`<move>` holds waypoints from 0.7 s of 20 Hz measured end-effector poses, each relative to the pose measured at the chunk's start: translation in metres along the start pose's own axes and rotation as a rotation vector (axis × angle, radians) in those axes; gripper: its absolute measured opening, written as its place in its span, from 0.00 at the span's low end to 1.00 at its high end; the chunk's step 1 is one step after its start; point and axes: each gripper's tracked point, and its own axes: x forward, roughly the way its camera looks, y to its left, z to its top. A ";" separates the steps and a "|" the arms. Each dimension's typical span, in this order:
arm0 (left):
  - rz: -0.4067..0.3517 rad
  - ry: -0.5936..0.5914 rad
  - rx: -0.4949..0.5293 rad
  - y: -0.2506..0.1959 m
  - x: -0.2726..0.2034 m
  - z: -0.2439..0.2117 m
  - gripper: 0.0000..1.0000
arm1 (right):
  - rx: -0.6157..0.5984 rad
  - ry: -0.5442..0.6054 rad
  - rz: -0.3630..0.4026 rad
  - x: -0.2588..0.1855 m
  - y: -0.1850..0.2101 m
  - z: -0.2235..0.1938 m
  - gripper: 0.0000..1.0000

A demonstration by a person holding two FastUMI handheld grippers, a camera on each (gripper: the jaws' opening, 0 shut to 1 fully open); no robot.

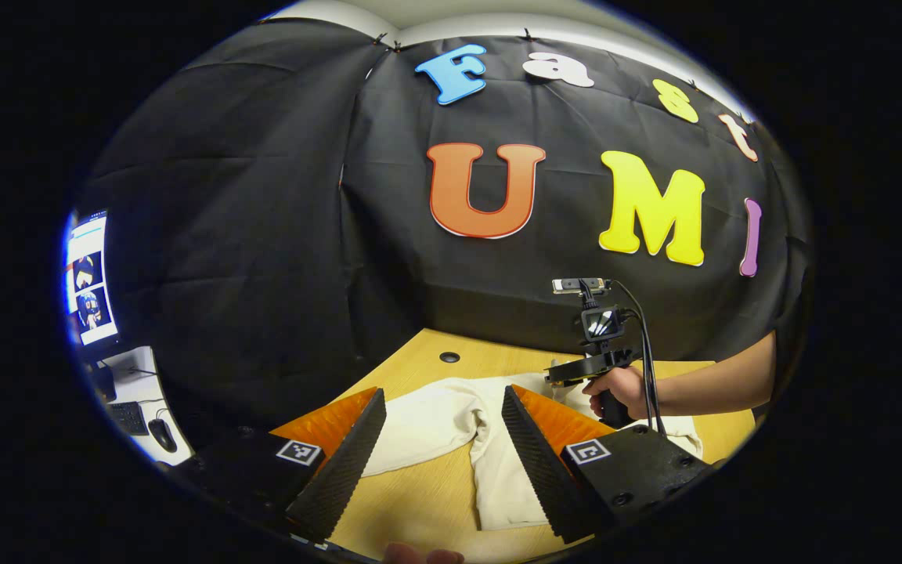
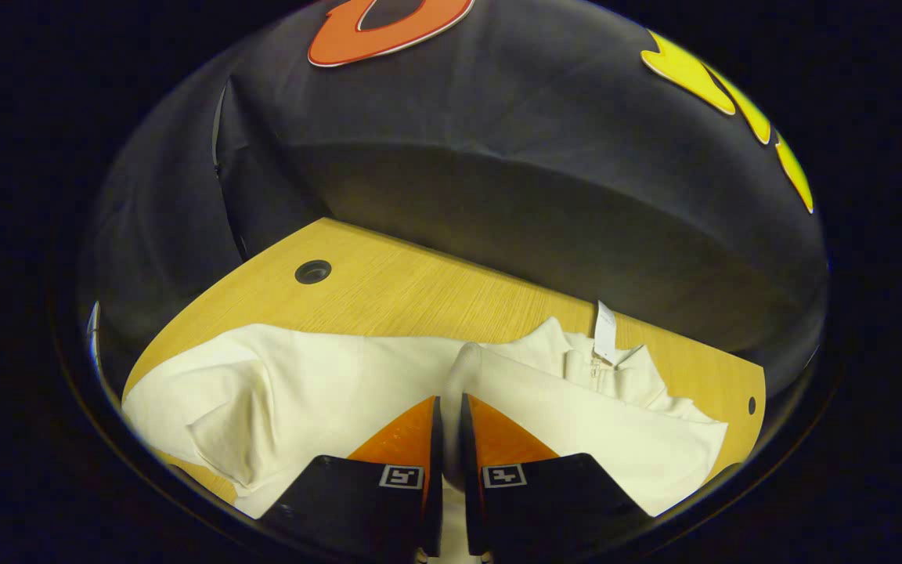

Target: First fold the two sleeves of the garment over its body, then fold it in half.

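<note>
- Left gripper view: the left tool (image 1: 441, 450) hangs wide apart and empty above the cream garment (image 1: 451, 427) spread on the counter (image 1: 420, 509); beyond the garment, a hand (image 1: 615, 392) holds the right tool.
- Right gripper view: the right tool (image 2: 449, 439) is pinched nearly closed on a raised sleeve fold (image 2: 463, 368) over the garment's body, beside the collar (image 2: 607, 368). The sleeve-folding step looks underway; next, lay it flat and let go.

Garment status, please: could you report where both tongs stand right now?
Left tongs open above the wooden table. Right tongs shut on a fold of the cream cloth garment. Nothing in the way.
</note>
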 end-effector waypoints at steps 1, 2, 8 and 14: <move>0.004 -0.001 0.002 0.003 -0.001 -0.002 0.98 | 0.006 0.003 0.021 -0.002 0.006 0.000 0.15; 0.006 -0.001 0.005 0.004 0.000 -0.003 0.97 | 0.013 -0.002 0.048 0.000 0.013 0.001 0.14; -0.011 -0.012 0.021 0.006 0.004 -0.003 0.97 | 0.022 -0.075 0.117 -0.027 0.032 0.016 0.75; -0.019 -0.027 0.027 0.016 0.007 -0.005 0.97 | 0.061 -0.190 0.111 -0.101 0.015 0.028 0.74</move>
